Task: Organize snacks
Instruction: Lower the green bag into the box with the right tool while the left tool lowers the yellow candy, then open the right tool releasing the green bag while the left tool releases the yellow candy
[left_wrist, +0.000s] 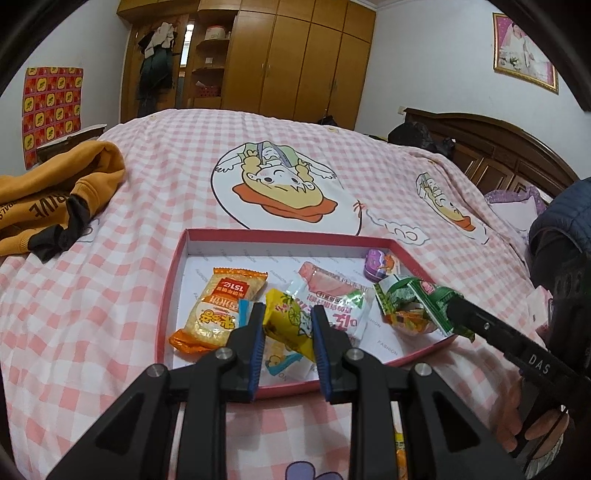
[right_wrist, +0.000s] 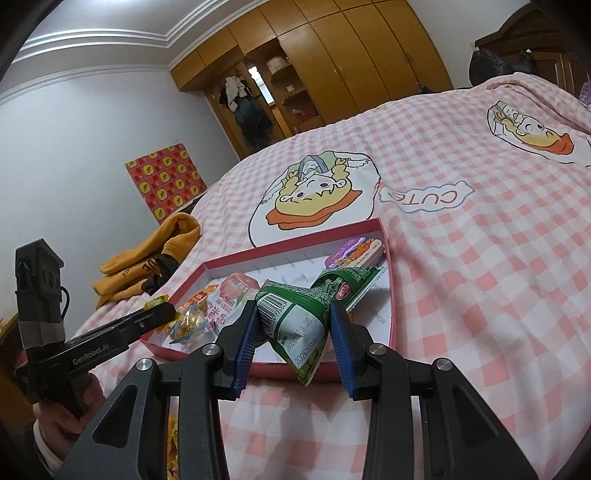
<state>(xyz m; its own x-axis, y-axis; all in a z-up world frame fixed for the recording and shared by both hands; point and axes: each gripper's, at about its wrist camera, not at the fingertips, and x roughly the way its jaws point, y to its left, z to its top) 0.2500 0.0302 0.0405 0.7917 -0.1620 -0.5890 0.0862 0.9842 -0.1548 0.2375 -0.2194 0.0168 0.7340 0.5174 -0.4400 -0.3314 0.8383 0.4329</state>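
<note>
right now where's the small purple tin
In the far right corner of the red-rimmed box: the purple tin, just beyond the green packet held by the right gripper.

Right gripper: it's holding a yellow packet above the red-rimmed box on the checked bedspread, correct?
Not quite. The packet in the right gripper is green, not yellow; the right wrist view shows this green packet between its blue pads. The yellow packet is in the left gripper. The rest holds: it is above the red-rimmed box on the checked bedspread.
</note>
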